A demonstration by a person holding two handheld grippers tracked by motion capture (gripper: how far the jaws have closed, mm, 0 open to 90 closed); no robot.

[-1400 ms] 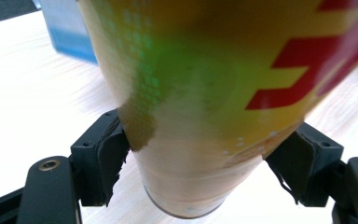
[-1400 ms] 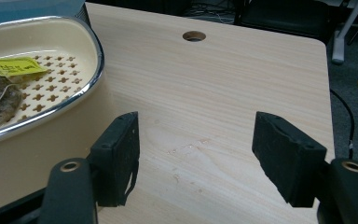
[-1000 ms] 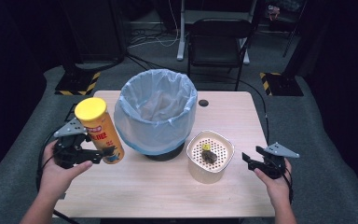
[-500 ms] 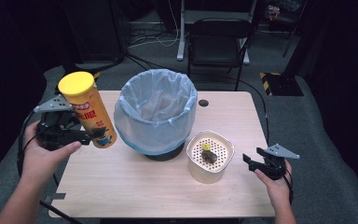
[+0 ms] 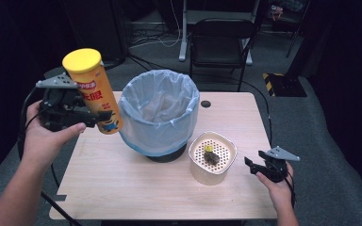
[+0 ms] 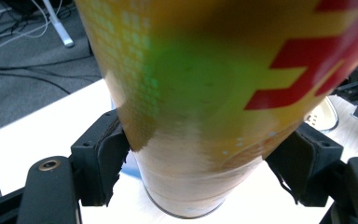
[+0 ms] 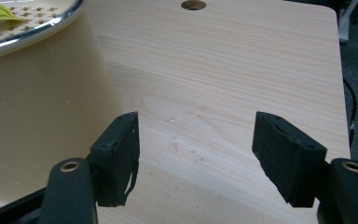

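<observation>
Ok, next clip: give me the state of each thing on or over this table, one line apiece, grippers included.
Chip can: yellow lid on, lifted off the table, tilted, clamped low on its body.
Left gripper: shut on the chip can, fingers pressing both sides.
Right gripper: open, nothing between its fingers, beside the strainer bowl.
Bin: upright, lined with a pale blue bag, open top.
Strainer bowl: upright on the table, dark scraps inside.

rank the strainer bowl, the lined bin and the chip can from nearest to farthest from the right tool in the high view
1. Strainer bowl: just to the left of the right tool, on the table's near right part.
2. Lined bin: farther left and back, at the table's middle.
3. Chip can: farthest, at the far left, gripped in the left tool above the table's left edge.
</observation>
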